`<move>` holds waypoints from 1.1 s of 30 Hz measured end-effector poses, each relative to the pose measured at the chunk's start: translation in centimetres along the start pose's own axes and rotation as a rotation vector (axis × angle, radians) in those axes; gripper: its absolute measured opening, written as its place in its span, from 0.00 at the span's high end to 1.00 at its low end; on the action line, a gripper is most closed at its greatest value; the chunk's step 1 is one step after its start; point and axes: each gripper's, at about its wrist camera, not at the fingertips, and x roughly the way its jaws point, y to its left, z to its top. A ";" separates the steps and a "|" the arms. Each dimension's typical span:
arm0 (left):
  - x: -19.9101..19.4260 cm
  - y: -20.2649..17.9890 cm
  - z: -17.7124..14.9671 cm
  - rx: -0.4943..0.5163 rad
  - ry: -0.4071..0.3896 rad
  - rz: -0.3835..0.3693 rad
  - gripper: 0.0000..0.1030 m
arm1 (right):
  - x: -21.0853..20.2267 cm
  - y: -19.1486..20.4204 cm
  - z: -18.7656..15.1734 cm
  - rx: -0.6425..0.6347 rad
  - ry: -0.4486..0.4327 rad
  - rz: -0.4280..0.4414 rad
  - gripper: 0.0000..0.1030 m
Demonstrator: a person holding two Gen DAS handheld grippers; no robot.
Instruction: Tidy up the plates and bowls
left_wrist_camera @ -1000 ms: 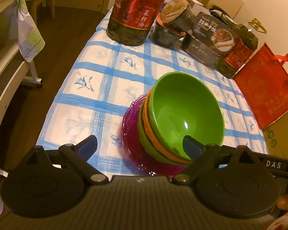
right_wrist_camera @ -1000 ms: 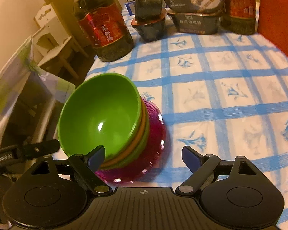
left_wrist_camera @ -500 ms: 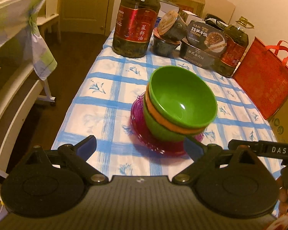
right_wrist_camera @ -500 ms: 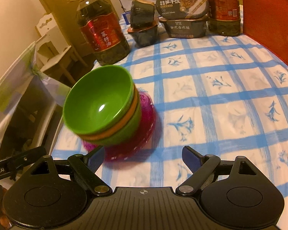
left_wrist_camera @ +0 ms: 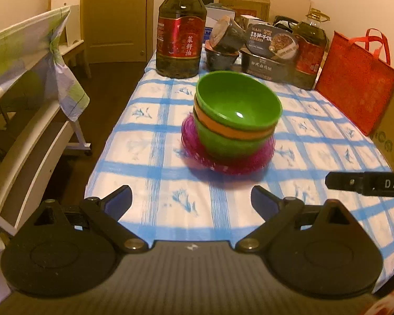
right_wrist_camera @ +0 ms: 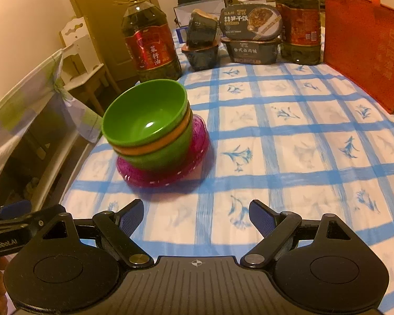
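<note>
A stack of bowls stands on a magenta plate (left_wrist_camera: 197, 155) (right_wrist_camera: 197, 155) on the blue-checked tablecloth: a green bowl (left_wrist_camera: 239, 102) (right_wrist_camera: 144, 115) on top, an orange bowl (left_wrist_camera: 231, 132) (right_wrist_camera: 155, 144) under it and another green bowl (left_wrist_camera: 223, 145) (right_wrist_camera: 160, 157) at the bottom. My left gripper (left_wrist_camera: 191, 200) is open and empty, short of the stack near the table's front edge. My right gripper (right_wrist_camera: 195, 216) is likewise open and empty, to the right of the stack and short of it. Each view shows part of the other gripper at its edge.
At the table's far end stand two large oil bottles (left_wrist_camera: 181, 34) (left_wrist_camera: 308, 44), stacked dark food tubs (left_wrist_camera: 270, 52) and cardboard boxes. A red bag (left_wrist_camera: 354, 84) leans along the right side. A chair with a checked cloth (left_wrist_camera: 26, 60) stands left, beyond the table edge.
Both grippers have drawn back from the bowl stack, which now looks smaller and farther. The left gripper's finger, earlier inside the top bowl, is now clear of it. Both stayed open.
</note>
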 end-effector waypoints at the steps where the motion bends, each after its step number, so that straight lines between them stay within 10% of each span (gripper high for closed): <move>1: -0.2 -0.1 -0.3 -0.007 0.005 -0.005 0.07 | -0.3 0.1 -0.4 -0.008 -0.007 -0.002 0.16; 33: -6.0 -2.9 -8.9 -0.021 0.093 -0.008 0.07 | -7.2 1.8 -11.2 -0.128 -0.007 -0.065 0.16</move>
